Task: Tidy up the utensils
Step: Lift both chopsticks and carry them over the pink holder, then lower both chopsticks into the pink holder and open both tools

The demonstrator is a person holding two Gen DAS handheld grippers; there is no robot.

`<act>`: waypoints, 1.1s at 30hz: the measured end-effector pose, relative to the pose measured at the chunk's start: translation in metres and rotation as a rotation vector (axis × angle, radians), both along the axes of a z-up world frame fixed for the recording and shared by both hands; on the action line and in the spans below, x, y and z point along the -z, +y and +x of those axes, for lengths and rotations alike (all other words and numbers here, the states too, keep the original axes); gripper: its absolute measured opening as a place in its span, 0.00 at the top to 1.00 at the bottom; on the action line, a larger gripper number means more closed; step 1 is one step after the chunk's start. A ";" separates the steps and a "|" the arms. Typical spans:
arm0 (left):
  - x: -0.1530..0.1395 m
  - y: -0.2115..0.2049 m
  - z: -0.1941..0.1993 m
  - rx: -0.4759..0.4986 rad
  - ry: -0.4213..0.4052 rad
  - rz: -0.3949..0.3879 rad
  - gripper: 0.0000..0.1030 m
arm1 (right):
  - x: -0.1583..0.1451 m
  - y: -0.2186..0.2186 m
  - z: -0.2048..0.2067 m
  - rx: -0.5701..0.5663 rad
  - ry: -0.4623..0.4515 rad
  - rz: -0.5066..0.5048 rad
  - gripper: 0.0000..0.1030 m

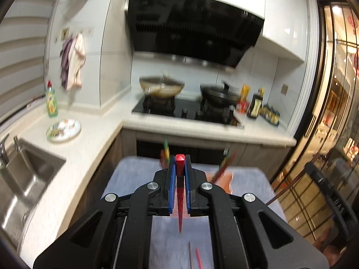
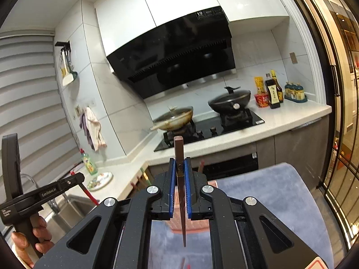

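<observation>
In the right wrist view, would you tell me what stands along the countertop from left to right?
Green dish soap bottle → patterned plate → brown wok → black wok → red instant noodle cup → dark sauce bottle → jar rack.

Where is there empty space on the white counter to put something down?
The counter is bare between the patterned plate and the stove, and along the front edge before the stove. It is crowded right of the stove, where bottles and jars stand, and by the sink.

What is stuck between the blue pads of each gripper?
A red chopstick sits in the left gripper, seen in the left wrist view. A brown chopstick sits in the right gripper, seen in the right wrist view.
</observation>
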State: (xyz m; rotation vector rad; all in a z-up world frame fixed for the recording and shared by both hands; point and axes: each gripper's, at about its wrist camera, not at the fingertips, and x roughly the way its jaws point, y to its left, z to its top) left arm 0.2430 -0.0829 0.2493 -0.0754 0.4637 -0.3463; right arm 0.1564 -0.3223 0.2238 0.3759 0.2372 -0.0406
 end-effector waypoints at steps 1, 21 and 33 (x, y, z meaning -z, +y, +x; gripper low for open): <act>-0.007 -0.004 0.007 -0.005 -0.019 -0.006 0.93 | -0.005 -0.001 0.011 0.003 -0.012 0.000 0.93; 0.040 -0.042 0.104 -0.014 0.017 -0.023 0.93 | 0.045 -0.021 0.121 0.047 0.060 0.070 0.93; 0.082 -0.042 0.112 -0.016 0.097 -0.007 0.93 | 0.090 -0.018 0.132 0.038 0.155 0.079 0.93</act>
